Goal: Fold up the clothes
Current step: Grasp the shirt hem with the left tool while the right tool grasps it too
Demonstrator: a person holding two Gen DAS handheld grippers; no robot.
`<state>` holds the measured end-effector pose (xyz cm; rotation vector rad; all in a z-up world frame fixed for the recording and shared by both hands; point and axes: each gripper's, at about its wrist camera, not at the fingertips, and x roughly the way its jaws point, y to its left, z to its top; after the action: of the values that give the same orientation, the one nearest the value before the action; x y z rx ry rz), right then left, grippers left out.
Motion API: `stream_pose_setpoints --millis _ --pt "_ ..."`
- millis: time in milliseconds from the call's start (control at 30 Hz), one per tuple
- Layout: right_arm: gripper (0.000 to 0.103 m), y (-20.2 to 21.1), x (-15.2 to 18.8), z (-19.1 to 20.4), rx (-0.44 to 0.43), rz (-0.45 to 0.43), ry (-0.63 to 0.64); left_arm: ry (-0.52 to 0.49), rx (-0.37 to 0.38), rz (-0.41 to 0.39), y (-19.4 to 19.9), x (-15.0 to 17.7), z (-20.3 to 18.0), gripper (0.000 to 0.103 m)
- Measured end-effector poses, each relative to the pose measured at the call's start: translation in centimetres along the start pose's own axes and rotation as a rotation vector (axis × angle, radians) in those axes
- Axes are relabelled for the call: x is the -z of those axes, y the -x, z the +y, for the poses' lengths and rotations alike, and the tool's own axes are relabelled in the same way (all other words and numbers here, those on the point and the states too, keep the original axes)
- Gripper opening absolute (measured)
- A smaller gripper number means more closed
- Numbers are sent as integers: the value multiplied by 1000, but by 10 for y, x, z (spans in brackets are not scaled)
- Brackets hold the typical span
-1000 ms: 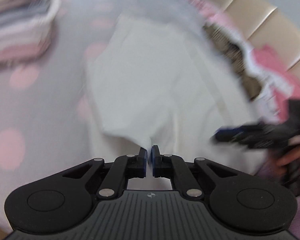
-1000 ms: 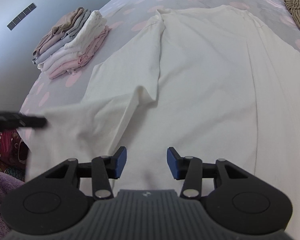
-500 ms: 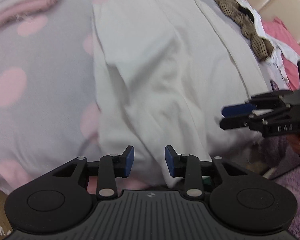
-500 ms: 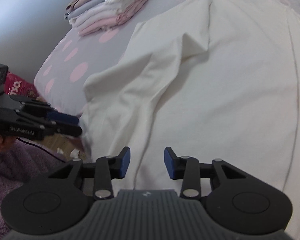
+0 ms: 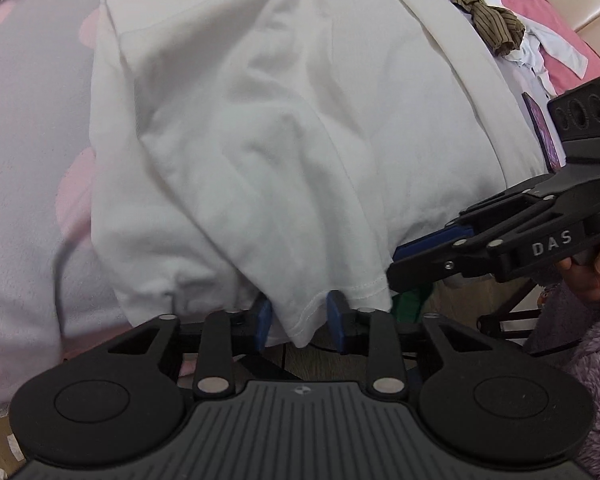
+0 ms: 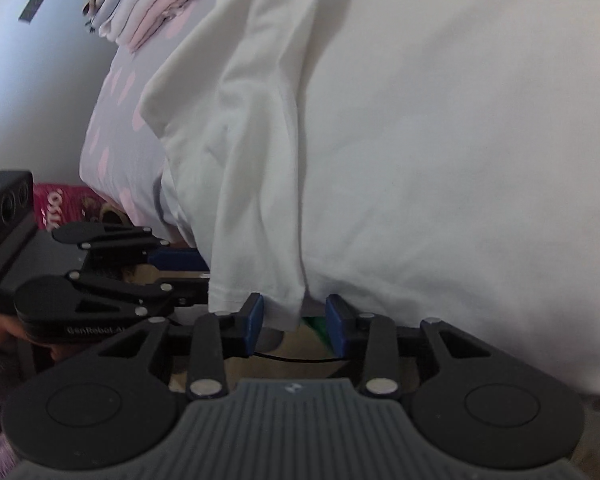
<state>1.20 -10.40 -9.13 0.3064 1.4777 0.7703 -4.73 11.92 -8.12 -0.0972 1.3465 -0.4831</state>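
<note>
Both grippers have dropped to the shirt's [image 5: 284, 128] hem hanging off the bed [image 5: 28, 128], left gripper [image 5: 300, 320] and right gripper [image 6: 294, 320] closing around cloth, pads not yet pinching.

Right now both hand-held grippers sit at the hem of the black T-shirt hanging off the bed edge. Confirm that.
Wrong colour: the T-shirt is white, as the left wrist view shows. The rest holds: left hand-held gripper and right hand-held gripper both sit at its hem over the bed edge.
</note>
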Motion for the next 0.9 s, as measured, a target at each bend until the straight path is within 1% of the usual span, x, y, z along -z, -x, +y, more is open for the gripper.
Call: stream_pose_setpoints --millis 33,67,100,133,200,300,433,500,567,633,733,833,900 --pt "22 -3 0 -2 -6 7 -11 2 -6 -3 1 1 1 11" --pt "9 -5 1 -3 -12 13 -22 9 -3 -9 3 1 3 7" --pt "5 -6 1 -4 -17 17 -31 18 2 -16 6 2 5 5" --pt "3 -4 2 -4 -20 15 -32 27 10 -27 11 4 6 3" --pt "3 7 2 1 -39 1 -18 24 24 -45 21 8 5 1" --pt "2 30 3 13 -97 -20 2 32 47 -71 43 13 4 0" --pt "2 59 7 35 -177 -41 48 60 106 -105 80 17 6 0" --pt "2 71 13 47 -228 -50 78 60 120 -113 97 19 7 0" --pt "2 80 19 58 -265 -52 104 58 125 -104 107 21 7 0" --pt "2 83 26 68 -279 -36 126 51 108 -94 110 20 3 0" --pt "2 78 34 74 -281 -2 144 60 104 -79 114 26 3 0" --pt "2 72 39 75 -275 28 149 56 115 -72 115 34 0 0" --pt "2 72 41 75 -275 35 150 41 123 -85 117 37 -8 0"
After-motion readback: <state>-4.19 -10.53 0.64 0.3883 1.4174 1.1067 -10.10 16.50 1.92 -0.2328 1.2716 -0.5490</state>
